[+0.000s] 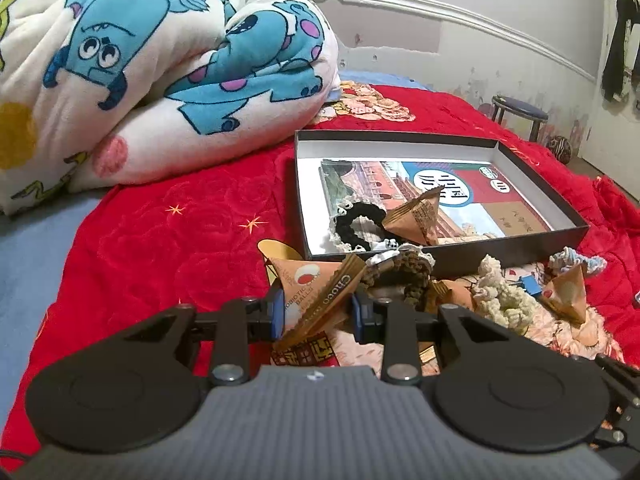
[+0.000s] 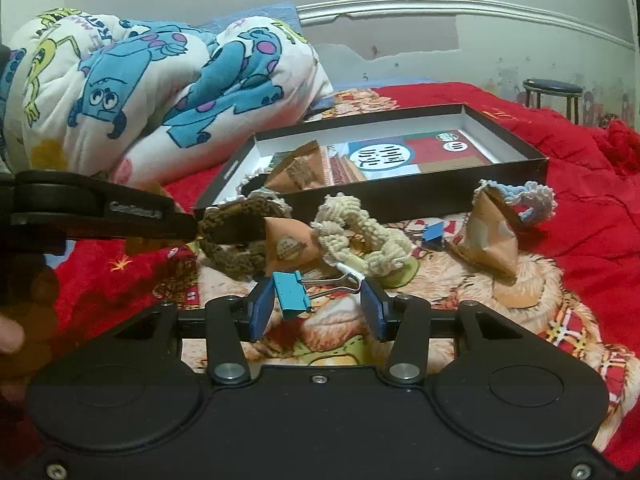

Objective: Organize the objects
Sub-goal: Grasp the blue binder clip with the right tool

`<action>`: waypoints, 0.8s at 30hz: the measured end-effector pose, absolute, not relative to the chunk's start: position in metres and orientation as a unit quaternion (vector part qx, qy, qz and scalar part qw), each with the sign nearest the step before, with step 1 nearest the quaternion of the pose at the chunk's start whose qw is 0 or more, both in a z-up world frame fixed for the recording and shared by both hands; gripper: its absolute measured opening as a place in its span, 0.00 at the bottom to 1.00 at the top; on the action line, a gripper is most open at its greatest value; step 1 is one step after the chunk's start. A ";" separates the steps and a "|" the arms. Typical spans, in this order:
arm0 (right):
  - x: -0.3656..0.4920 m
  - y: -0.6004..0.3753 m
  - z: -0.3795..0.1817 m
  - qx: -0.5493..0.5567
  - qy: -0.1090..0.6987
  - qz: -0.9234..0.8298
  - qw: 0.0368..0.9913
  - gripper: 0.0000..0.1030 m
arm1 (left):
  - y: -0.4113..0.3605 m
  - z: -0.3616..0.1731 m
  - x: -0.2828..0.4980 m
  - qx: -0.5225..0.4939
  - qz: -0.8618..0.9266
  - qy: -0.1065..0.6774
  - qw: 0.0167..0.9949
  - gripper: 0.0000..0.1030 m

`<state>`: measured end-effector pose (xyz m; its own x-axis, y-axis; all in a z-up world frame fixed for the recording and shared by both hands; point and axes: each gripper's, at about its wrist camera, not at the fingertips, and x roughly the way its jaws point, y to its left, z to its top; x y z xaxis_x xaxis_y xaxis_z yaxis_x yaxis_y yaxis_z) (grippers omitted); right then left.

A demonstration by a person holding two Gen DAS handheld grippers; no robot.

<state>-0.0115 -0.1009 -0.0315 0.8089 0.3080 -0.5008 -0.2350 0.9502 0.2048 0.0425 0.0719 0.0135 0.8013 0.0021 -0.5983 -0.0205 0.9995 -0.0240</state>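
Snack packet [image 1: 316, 300] clamped in left hand-held gripper [image 1: 318, 312], binder clip [image 2: 292, 294] pinched in right hand-held gripper [image 2: 318, 308]

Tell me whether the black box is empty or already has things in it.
Not empty. The black box holds a printed booklet, a black scrunchie and a brown snack packet; it has no lid on.

We're in a bedroom at home. A bed with a red quilted bedspread [image 1: 160, 220] spreads out beneath and ahead of the jaws, and a rolled cartoon-monster blanket [image 1: 160, 72] sits beyond them to the left. Far right there's a small round stool [image 1: 519, 114], dark clothes hanging on the wall [image 1: 620, 48], and peeling paint.
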 end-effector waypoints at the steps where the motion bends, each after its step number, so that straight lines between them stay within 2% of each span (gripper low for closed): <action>1: -0.011 -0.101 -0.031 0.068 0.273 0.144 0.949 0.44 | 0.072 0.014 0.043 -0.014 0.006 0.315 0.949 0.35; 24: -0.001 -0.095 0.000 0.080 0.228 0.163 0.957 0.44 | 0.079 0.013 0.044 -0.018 0.021 0.308 0.951 0.35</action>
